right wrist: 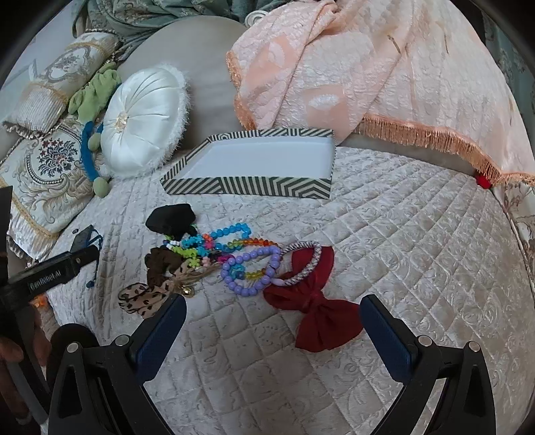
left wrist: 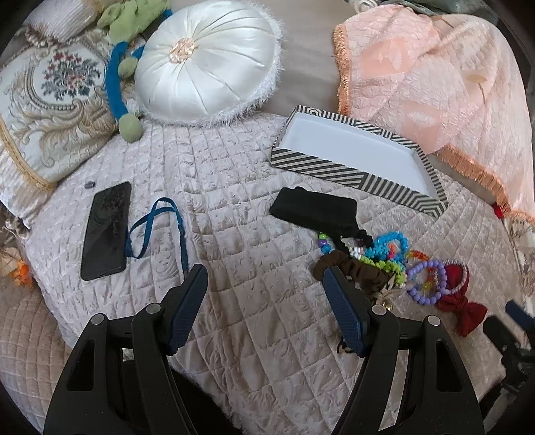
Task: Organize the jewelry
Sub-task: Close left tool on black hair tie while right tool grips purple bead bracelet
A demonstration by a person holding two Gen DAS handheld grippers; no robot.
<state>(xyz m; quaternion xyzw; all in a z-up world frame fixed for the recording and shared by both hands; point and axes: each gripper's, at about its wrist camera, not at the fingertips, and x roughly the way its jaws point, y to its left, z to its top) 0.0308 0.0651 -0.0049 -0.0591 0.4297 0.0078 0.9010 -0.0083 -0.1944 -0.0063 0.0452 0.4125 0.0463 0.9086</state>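
A striped box (right wrist: 247, 185) with a white, empty inside is sitting open on the quilted bed (right wrist: 418, 254). Near its front, a heap of jewelry is lying tangled: blue beads (right wrist: 230, 231), a purple bead bracelet (right wrist: 254, 271), a brown scrunchie (right wrist: 158, 266), a leopard-print bow (right wrist: 142, 299) and a black pouch (right wrist: 172, 217). A dark red bow (right wrist: 317, 314) is lying flat, touching the heap's right edge.

A bed covered in a pale quilted spread (left wrist: 234, 207) fills the scene in soft daylight. A round white satin cushion (left wrist: 207, 60) and an embroidered floral pillow (left wrist: 50, 97) sit at its far left, with a green plush toy (left wrist: 130, 30) between them. A fringed peach throw (right wrist: 384, 83) drapes the far right.
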